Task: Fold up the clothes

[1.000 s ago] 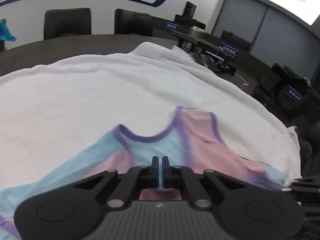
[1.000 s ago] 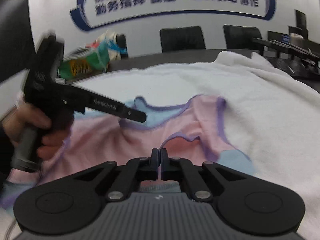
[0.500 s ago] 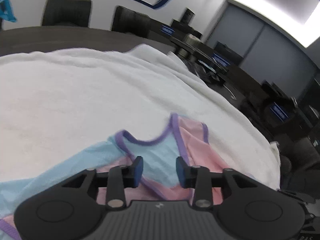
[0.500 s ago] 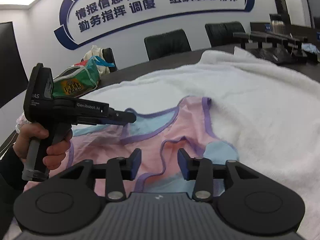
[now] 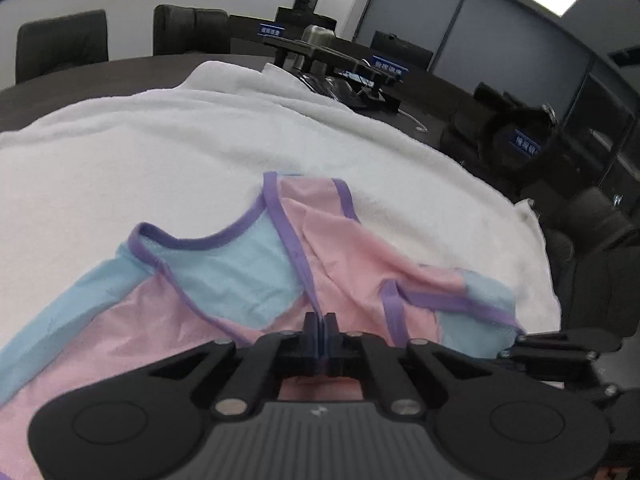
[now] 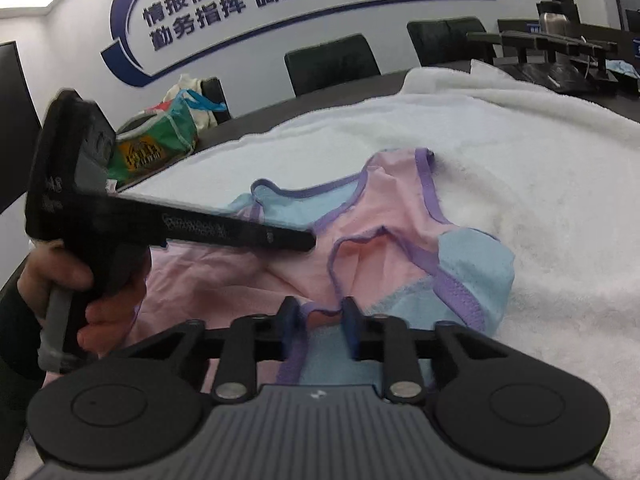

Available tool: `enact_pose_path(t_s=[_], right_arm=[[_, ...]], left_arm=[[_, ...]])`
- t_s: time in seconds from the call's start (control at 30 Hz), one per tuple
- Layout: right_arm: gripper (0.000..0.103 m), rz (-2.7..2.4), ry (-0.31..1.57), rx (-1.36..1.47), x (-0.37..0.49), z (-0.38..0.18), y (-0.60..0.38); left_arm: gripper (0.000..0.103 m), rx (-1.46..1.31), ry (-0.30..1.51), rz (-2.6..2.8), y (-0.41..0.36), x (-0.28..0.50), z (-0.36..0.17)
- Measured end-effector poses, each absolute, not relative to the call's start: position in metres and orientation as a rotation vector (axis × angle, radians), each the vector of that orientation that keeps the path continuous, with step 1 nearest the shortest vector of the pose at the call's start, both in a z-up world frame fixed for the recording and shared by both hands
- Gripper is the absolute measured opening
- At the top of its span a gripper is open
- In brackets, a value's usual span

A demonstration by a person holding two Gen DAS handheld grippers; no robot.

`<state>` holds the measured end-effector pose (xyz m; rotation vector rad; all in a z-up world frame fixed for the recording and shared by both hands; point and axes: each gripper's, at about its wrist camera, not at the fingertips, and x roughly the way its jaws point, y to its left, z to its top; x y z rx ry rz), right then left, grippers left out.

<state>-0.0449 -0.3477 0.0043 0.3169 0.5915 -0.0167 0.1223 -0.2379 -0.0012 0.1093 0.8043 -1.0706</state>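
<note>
A pink and light-blue tank top (image 5: 352,256) with purple trim lies crumpled on a white towel (image 5: 160,152). My left gripper (image 5: 320,322) is shut, and a purple trim line runs straight into its closed tips. In the right wrist view, a person's hand (image 6: 60,264) holds that left gripper (image 6: 308,240), its tip resting on the tank top (image 6: 400,208). My right gripper (image 6: 319,314) is open, with a purple-edged fold of the tank top lying between its fingers. One right gripper finger (image 5: 560,340) shows at the left wrist view's lower right.
The towel (image 6: 520,140) covers a dark conference table (image 5: 100,76). A green bag (image 6: 156,140) sits at the table's far left. Black stands and a metal flask (image 5: 316,40) crowd the far right. Black chairs (image 6: 332,64) line the wall.
Both grippers were shut a second ago and open half a second ago. The left has since shut on the purple trim. The right stays open and sits lower over the fold.
</note>
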Motion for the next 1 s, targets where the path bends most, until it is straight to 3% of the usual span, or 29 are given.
enact_pose_path(t_s=[0.27,0.3,0.37,0.4,0.47,0.5,0.57,0.63,0.73,0.77,0.83,1.0], right_arm=[[0.006,0.060,0.449,0.129,-0.074,0.026,-0.316],[0.009,0.083,0.487,0.087,-0.073,0.025,-0.307],[0.026,0.084,0.558,0.097,-0.070,0.023,-0.302],[0.046,0.076,0.557,0.137,-0.071,0.023,-0.307],[0.051,0.047,0.542,0.255,-0.072,0.023,-0.324],[0.051,0.029,0.540,0.333,-0.069,0.023,-0.336],[0.049,0.006,0.556,0.479,-0.057,0.019,-0.357],[0.033,-0.002,0.589,0.550,-0.042,0.014,-0.366],[0.030,0.076,0.643,0.626,-0.025,0.008,-0.361],[0.028,0.080,0.660,0.638,-0.021,0.004,-0.357],[0.007,0.069,0.667,0.652,-0.018,-0.001,-0.352],[0.004,0.034,0.486,0.581,-0.052,0.015,-0.343]], left_arm=[[0.001,-0.037,0.784,-1.016,-0.208,0.141,0.023],[0.001,-0.043,0.788,-0.980,-0.208,0.145,0.023],[0.012,-0.056,0.797,-0.921,-0.206,0.151,0.023],[0.017,-0.056,0.804,-0.939,-0.207,0.151,0.021],[0.035,-0.030,0.814,-0.939,-0.212,0.150,0.020],[0.037,-0.021,0.826,-0.934,-0.217,0.151,0.019],[0.038,0.000,0.849,-0.925,-0.226,0.152,0.017],[0.035,0.041,0.880,-0.907,-0.234,0.153,0.015],[0.023,0.062,0.898,-0.889,-0.237,0.153,0.012],[0.014,0.049,0.905,-0.894,-0.236,0.154,0.012],[0.000,0.022,0.922,-0.918,-0.233,0.156,0.013],[0.000,0.005,0.867,-0.997,-0.227,0.143,0.025]])
